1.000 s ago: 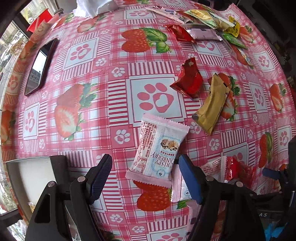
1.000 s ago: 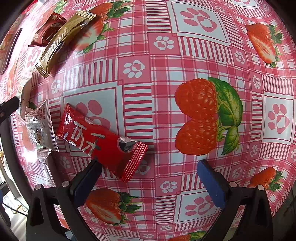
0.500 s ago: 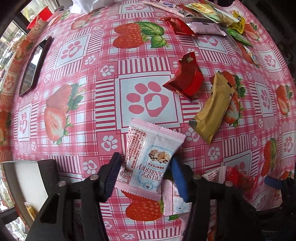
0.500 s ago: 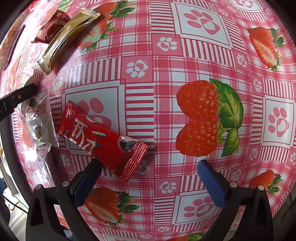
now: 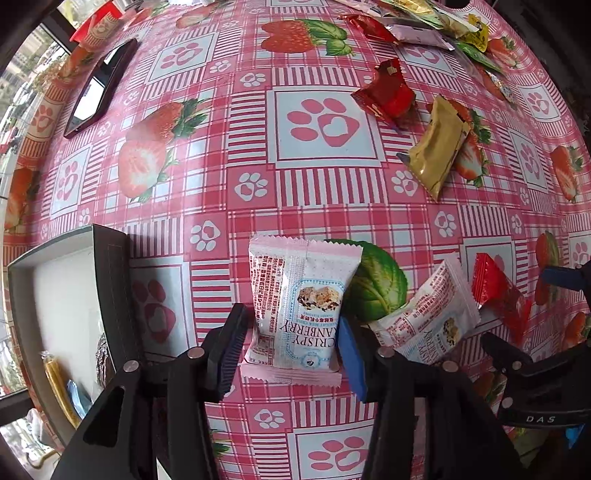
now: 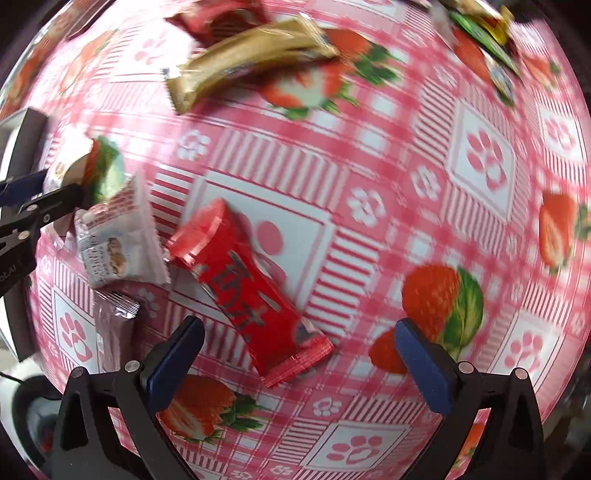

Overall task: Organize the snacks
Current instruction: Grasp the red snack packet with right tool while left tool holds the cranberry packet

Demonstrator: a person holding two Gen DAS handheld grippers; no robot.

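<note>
My left gripper (image 5: pixel 291 349) is shut on a pink and white cranberry crisp packet (image 5: pixel 299 299) and holds it above the tablecloth. A second packet of the same kind (image 5: pixel 428 317) lies to its right, next to a red bar (image 5: pixel 495 288). A black box with a white inside (image 5: pixel 55 295) stands at the left and holds a few snacks. My right gripper (image 6: pixel 299 358) is open, its fingers either side of the near end of the red bar (image 6: pixel 247 291). The second cranberry packet (image 6: pixel 118 240) lies left of the bar. The right wrist view is blurred.
A gold bar (image 5: pixel 437 151), also in the right wrist view (image 6: pixel 251 59), and a red wrapped snack (image 5: pixel 388 92) lie farther back. Several more snacks (image 5: pixel 424 22) sit at the far edge. A black phone (image 5: pixel 99 88) lies at the far left. A purple bar (image 6: pixel 110 328) lies near my right gripper.
My left gripper closed on the cranberry packet, lifted it and carried it left toward the box. My right gripper turned and moved over the red bar, staying open.
</note>
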